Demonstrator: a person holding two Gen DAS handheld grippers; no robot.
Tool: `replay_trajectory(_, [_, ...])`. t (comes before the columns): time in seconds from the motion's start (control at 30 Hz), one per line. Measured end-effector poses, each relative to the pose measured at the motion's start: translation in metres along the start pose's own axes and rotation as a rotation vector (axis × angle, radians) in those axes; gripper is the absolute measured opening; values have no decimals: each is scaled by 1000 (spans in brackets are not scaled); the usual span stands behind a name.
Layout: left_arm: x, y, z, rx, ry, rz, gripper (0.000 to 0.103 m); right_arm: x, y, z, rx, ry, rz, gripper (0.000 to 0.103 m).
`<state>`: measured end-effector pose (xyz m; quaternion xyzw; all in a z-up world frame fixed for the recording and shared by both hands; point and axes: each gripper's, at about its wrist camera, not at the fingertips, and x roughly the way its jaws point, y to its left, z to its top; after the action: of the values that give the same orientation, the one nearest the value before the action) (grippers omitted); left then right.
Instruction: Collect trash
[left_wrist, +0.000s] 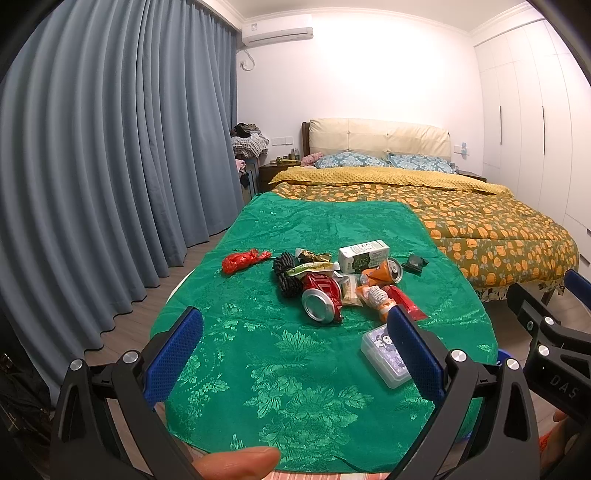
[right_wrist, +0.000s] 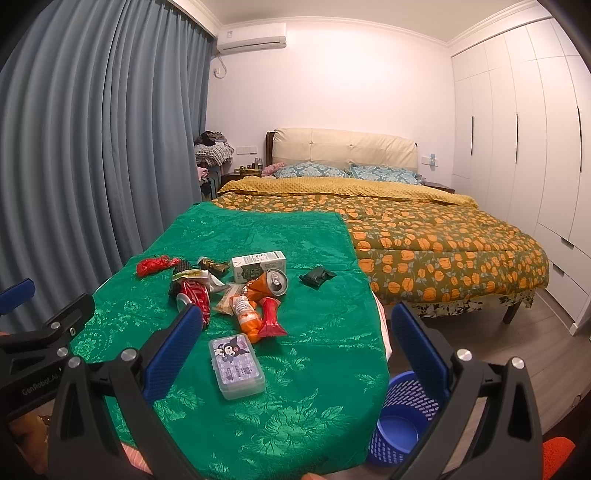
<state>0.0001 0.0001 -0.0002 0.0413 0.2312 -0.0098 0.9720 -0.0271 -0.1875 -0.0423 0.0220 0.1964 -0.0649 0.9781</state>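
Green brocade cloth covers the table (left_wrist: 295, 387), and we hold both tools above its near edge, neither touching anything. Our left hand-held gripper (left_wrist: 293, 354) has its blue pads spread wide with nothing between them; the right hand-held gripper (right_wrist: 295, 354) is likewise wide open and holds nothing.

Going left to right across the trash ahead of us: a crumpled red wrapper (left_wrist: 243, 260) lies apart at the far left, then a black ridged piece (left_wrist: 286, 275), a green-and-yellow wrapper (left_wrist: 312, 266), and a crushed red can (left_wrist: 321, 297) with its silver end facing us. Behind these sits a white carton (left_wrist: 364, 255) on its side. Just right of the red can we see an orange can (right_wrist: 267, 284), a small orange bottle (right_wrist: 245, 314) and a red sachet (right_wrist: 270, 320), all touching in one heap. A dark green wrapper (right_wrist: 317, 276) lies alone further right.

The heap sits beyond the left gripper's fingertips, roughly centred between them. Nearer, a clear plastic case (right_wrist: 236, 365) with a cartoon print lies beside the left gripper's right pad. A blue mesh bin (right_wrist: 402, 421) stands on the floor below the table's right edge, partly behind the right gripper's right pad.
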Motion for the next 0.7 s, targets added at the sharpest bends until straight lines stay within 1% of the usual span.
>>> replay_trajectory(0.7, [1, -2, -7, 1, 5, 0, 99, 3, 0, -2, -1, 4, 1, 99])
